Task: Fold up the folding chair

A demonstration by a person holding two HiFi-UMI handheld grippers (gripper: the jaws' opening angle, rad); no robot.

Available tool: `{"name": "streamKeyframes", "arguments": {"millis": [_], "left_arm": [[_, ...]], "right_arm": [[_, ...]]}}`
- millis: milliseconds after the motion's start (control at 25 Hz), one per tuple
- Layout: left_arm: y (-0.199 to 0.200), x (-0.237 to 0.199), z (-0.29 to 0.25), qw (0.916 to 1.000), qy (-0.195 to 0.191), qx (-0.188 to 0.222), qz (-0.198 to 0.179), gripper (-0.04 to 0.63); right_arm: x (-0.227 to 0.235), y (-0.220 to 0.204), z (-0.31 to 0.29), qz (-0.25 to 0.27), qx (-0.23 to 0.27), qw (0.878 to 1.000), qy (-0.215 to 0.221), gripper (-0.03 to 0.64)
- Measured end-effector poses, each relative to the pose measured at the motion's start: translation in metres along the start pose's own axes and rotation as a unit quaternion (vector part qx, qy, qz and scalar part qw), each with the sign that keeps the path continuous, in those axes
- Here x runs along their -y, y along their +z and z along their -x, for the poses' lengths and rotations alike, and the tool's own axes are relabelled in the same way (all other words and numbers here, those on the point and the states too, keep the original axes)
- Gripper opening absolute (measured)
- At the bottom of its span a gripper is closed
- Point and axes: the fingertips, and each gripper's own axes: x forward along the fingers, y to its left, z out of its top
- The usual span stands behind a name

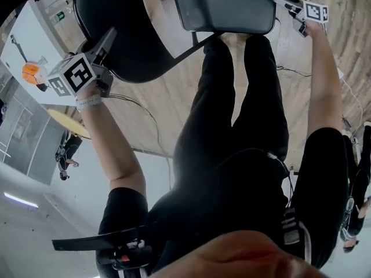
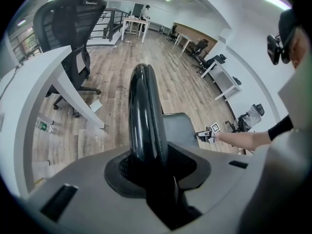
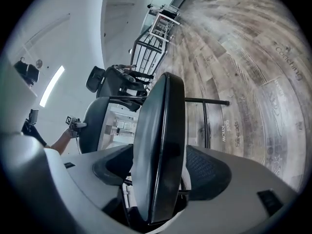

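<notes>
The folding chair stands just in front of me, with its black backrest (image 1: 119,30) at the upper left and its dark seat (image 1: 226,4) at the top middle of the head view. My left gripper (image 1: 99,50) is shut on the backrest's rounded top edge (image 2: 144,111), which fills the gap between the pads. At the seat's right side, my right gripper (image 1: 288,3) stands open. The seat's edge (image 3: 161,140) lies between its jaws, with a gap showing beside one pad. Each gripper view shows the other gripper small: the right gripper (image 2: 207,134) and the left gripper (image 3: 75,126).
My legs in black trousers (image 1: 243,97) stand close against the seat's front. A thin cable (image 1: 145,114) runs over the wooden floor. A white desk (image 2: 44,82) and a black office chair (image 2: 73,28) stand beyond the backrest. A black frame bar (image 3: 204,101) of the chair shows above the floor.
</notes>
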Motion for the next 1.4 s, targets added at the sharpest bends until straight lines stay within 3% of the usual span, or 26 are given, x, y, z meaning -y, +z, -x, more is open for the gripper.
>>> {"name": "streamKeyframes", "arguments": {"millis": [320,600,680,880,1240,1400], "left_arm": [[0.003,-0.001,-0.006,0.9991,-0.022,-0.011,0.034,0.088],[0.002,0.002,-0.007,0.9984,-0.026,-0.013,0.049,0.074],[0.003,0.001,-0.007,0.9984,-0.023,-0.011,0.051,0.072],[-0.002,0.001,-0.006,0.9973,-0.022,-0.022,0.066,0.071],[0.005,0.016,0.024,0.9985,-0.038,-0.01,0.039,0.052],[0.005,0.016,0.05,0.9991,-0.03,-0.007,0.029,0.052]], "right_arm": [[0.024,0.003,-0.018,-0.029,-0.001,0.999,0.029,0.314],[0.009,0.008,-0.038,-0.049,0.002,0.991,0.126,0.309],[0.006,0.009,-0.038,-0.053,0.003,0.988,0.142,0.27],[0.006,0.005,-0.037,-0.069,-0.004,0.989,0.128,0.262],[-0.062,0.007,-0.041,-0.058,-0.035,0.987,0.149,0.256],[-0.117,0.007,-0.044,-0.047,-0.045,0.98,0.186,0.244]]}}
